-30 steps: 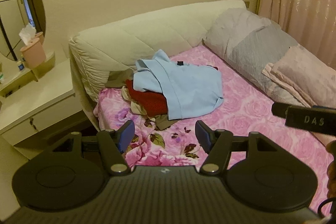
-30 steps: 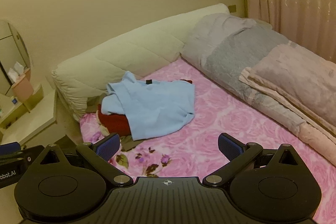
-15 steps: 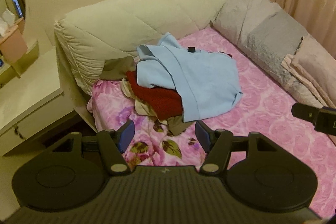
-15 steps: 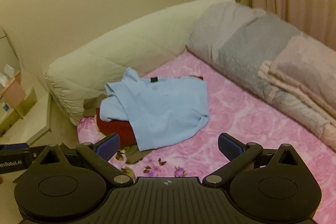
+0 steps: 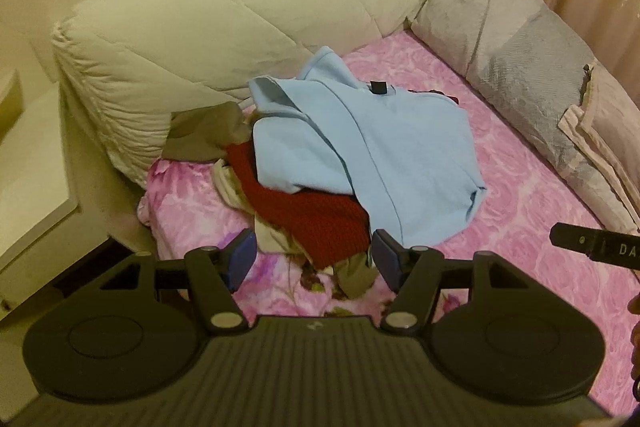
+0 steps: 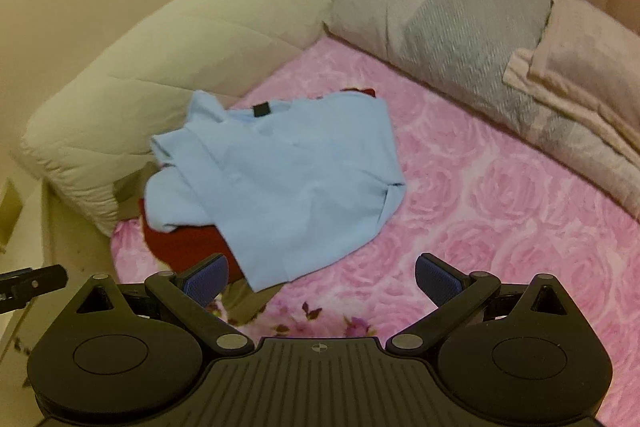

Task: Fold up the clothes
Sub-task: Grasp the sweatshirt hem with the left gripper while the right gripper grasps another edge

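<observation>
While both grippers hung over the near edge of the bed (image 5: 520, 187), nothing had yet been picked up. The left gripper (image 5: 314, 259) stood with its jaws wide apart and nothing between the blue pads, framing the lower centre of its view just short of the clothes pile. The right gripper (image 6: 322, 279) was likewise spread open and empty at the bottom of its own view.

The light blue shirt (image 5: 372, 155) lay on top of the heap in the middle of the frame, draped over a dark red knit (image 5: 320, 223) and some beige and olive garments (image 5: 208, 135) that stuck out to the left. It probably sat uppermost simply because it was dropped last, which made it the natural first piece to fold. The pile sat toward the left part of the pink floral sheet, close under the cream quilted headboard (image 5: 240, 15), leaving the open sheet to the right, likely as folding room.

In the right wrist view the shirt's (image 6: 280, 183) long axis ran diagonally, collar and black tag toward the upper left, hem toward the lower right, nearest that gripper.
</observation>
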{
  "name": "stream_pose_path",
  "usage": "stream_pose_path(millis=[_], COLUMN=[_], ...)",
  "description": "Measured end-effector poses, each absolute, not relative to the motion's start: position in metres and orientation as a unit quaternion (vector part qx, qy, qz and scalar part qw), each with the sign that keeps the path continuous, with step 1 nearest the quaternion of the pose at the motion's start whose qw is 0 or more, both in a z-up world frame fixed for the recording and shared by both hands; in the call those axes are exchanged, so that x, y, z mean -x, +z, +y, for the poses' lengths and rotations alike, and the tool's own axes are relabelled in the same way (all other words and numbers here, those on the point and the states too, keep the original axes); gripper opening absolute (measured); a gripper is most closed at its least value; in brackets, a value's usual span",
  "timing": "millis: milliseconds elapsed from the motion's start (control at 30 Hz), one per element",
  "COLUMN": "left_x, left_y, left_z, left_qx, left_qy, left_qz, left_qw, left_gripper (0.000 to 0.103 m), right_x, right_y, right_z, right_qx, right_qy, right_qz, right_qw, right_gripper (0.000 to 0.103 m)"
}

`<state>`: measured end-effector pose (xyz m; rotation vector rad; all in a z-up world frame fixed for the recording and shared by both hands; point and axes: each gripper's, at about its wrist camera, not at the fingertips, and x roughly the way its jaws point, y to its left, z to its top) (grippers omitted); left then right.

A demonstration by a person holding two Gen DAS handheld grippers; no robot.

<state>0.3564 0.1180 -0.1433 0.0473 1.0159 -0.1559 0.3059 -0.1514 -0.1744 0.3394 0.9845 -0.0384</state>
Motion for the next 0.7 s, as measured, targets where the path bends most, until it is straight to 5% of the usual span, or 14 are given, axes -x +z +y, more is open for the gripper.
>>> stream_pose_path(millis=[467, 700], left_x=[-0.495, -0.549], left_y=[-0.205, -0.233], left_z=[0.126, 0.128], left_qx=[-0.011, -0.004], left_qy=[-0.09, -0.088], left_qz=[0.517, 0.525], left_qw=[0.851, 0.846], left_gripper=[0.06, 0.06], right_x=[-0.399, -0.412], right_y=[-0.25, -0.305], right_z=[-0.178, -0.227], right_qx=[-0.257, -0.415], right_qy=[-0.086, -0.144], right_qz=[0.505, 0.476], right_qw=[0.82, 0.762], right_gripper=[0.102, 0.102])
